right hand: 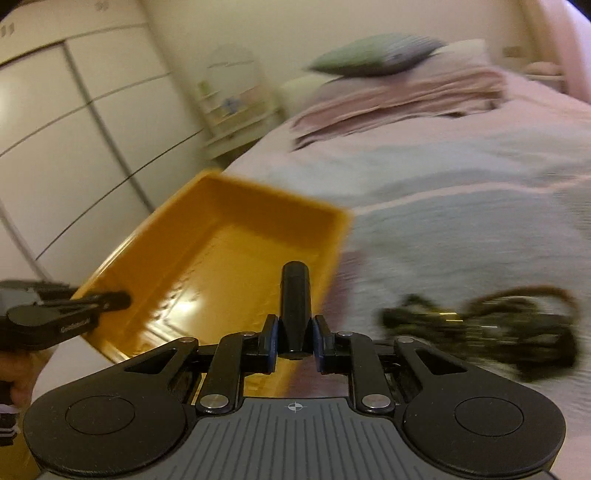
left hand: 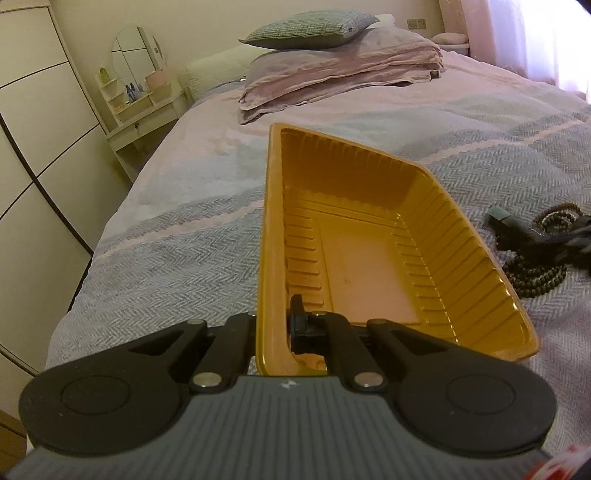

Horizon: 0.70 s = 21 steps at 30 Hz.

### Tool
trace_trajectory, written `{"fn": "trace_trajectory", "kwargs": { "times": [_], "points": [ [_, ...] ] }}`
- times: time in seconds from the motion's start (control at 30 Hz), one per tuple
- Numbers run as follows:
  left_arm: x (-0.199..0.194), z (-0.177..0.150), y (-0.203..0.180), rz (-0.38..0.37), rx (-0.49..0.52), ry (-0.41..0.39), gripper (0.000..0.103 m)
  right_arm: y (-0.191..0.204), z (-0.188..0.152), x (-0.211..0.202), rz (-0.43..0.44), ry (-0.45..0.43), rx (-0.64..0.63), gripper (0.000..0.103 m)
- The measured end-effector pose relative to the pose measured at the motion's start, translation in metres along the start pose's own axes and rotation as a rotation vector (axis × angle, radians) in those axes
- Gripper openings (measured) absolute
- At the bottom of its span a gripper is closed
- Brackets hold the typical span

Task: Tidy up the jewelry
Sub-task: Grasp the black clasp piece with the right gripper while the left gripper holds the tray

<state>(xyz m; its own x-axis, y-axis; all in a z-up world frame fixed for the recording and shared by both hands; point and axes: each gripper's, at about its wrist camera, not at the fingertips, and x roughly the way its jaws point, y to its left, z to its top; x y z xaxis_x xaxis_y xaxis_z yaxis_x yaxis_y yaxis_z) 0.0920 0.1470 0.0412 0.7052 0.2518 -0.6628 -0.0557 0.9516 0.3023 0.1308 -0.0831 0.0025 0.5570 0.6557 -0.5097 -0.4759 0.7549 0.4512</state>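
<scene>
In the left wrist view, the left gripper [left hand: 273, 332] has its jaws pressed together on the near wall of the orange tray [left hand: 424, 236], one finger inside the tray and one outside. The tray is empty and tilted, its far end raised over the bed [left hand: 166, 240]. To the right of the tray, a heap of dark beaded jewelry [left hand: 539, 273] lies on the herringbone blanket, with the dark tip of the other tool reaching into the frame above it. Folded bedding and a checked pillow [left hand: 310, 29] sit well beyond, at the head of the bed.

In the right wrist view, which is blurred, the right gripper [right hand: 295, 343] pinches a black cylindrical piece [right hand: 295, 295] between its jaws; the piece stands upright and pokes out past the fingertips, over the tray's near right corner. I cannot tell just what this piece is. The tray appears at left with the left gripper clamped on its edge, a hand [right hand: 14, 373] behind it. The tangle of beads lies on the bed to the right, apart from the tray.

Judging from this, the risks are two. The smooth, tapered piece is gripped only near its base, so a fast swing could let it slip or pivot before it is over the tray. The thin tray is held by a single wall, so a dropped item could flex or tip it and send the item sliding out onto the bed.
</scene>
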Motion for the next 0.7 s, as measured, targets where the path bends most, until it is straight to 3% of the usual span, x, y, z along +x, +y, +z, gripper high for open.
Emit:
{"fn": "trace_trajectory", "kwargs": {
  "times": [0.17, 0.27, 0.33, 0.37, 0.47, 0.7],
  "points": [
    [-0.001, -0.001, 0.001, -0.007, -0.010, -0.006, 0.003, 0.015, -0.007, 0.036, 0.037, 0.062, 0.002, 0.019],
    [0.000, -0.002, 0.003, -0.011, -0.014, -0.005, 0.003, 0.011, -0.009, 0.039, 0.066, 0.055, 0.011, 0.022],
    [0.001, -0.002, 0.003, -0.011, -0.014, -0.001, 0.003, 0.006, -0.008, 0.034, 0.078, 0.045, 0.029, 0.048],
    [0.002, -0.003, 0.003, -0.015, -0.014, 0.003, 0.002, 0.002, -0.007, 0.028, 0.071, 0.023, 0.040, 0.054],
    [0.002, -0.002, 0.004, -0.013, -0.014, 0.009, 0.003, -0.009, -0.007, 0.010, 0.027, -0.029, 0.058, 0.056],
    [0.003, -0.002, 0.002, -0.007, -0.006, 0.023, 0.003, -0.058, -0.011, -0.027, -0.174, -0.064, 0.114, 0.056]
  ]
}}
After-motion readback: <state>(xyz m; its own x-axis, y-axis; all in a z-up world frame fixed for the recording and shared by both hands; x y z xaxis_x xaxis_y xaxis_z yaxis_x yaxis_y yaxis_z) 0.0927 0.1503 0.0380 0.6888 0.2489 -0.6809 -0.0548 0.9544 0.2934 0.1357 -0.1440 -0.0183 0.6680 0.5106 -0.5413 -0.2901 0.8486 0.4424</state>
